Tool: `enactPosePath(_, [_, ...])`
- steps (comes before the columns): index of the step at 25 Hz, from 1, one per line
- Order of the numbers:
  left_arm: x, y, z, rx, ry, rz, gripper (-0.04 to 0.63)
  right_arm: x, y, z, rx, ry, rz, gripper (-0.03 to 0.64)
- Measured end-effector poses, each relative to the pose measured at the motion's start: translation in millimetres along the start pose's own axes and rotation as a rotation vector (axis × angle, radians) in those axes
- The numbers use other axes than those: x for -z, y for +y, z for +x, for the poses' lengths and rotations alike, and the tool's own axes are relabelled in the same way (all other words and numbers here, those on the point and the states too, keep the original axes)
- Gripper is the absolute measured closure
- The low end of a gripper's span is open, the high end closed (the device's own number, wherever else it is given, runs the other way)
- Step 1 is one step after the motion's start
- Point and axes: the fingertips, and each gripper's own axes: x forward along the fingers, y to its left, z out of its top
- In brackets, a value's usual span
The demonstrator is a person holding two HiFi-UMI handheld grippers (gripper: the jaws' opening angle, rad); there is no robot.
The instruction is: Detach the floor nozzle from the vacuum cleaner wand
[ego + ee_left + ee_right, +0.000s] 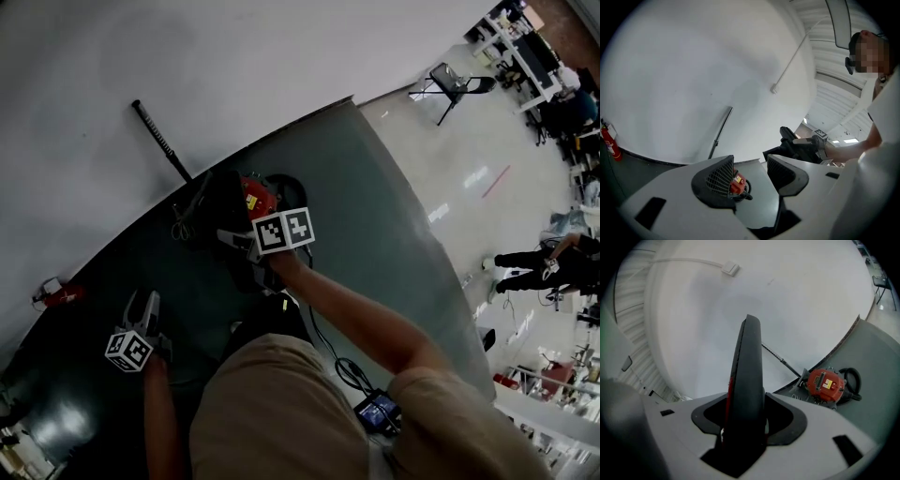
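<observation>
Right gripper clamps a dark vacuum piece; left gripper gapes empty.
I see the white wall, the grey mat meeting it, the black wand leaning on that wall apart from the held piece, which stands upright, and a red unit at the mat's wall edge.

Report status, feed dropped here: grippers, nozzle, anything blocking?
Left gripper open, empty. Right gripper shut on black red-striped part, likely the nozzle. Black rod leans on wall, apart. Nothing blocking.
</observation>
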Motion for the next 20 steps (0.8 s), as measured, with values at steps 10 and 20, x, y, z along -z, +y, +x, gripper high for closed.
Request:
enactPosePath(10, [-10.3,-43.8,20.6,0.053,-0.006,0.03,0.362,-3.4,-0.9,-26.7,-0.016,-0.021,-0.016,0.393])
enactPosePath(20, [-17.9,-43.9,11.4,0.099,-0.036,0.003,0.362,-6.7,4.4,-41.6,-0.044,-0.124,0.032,0.393])
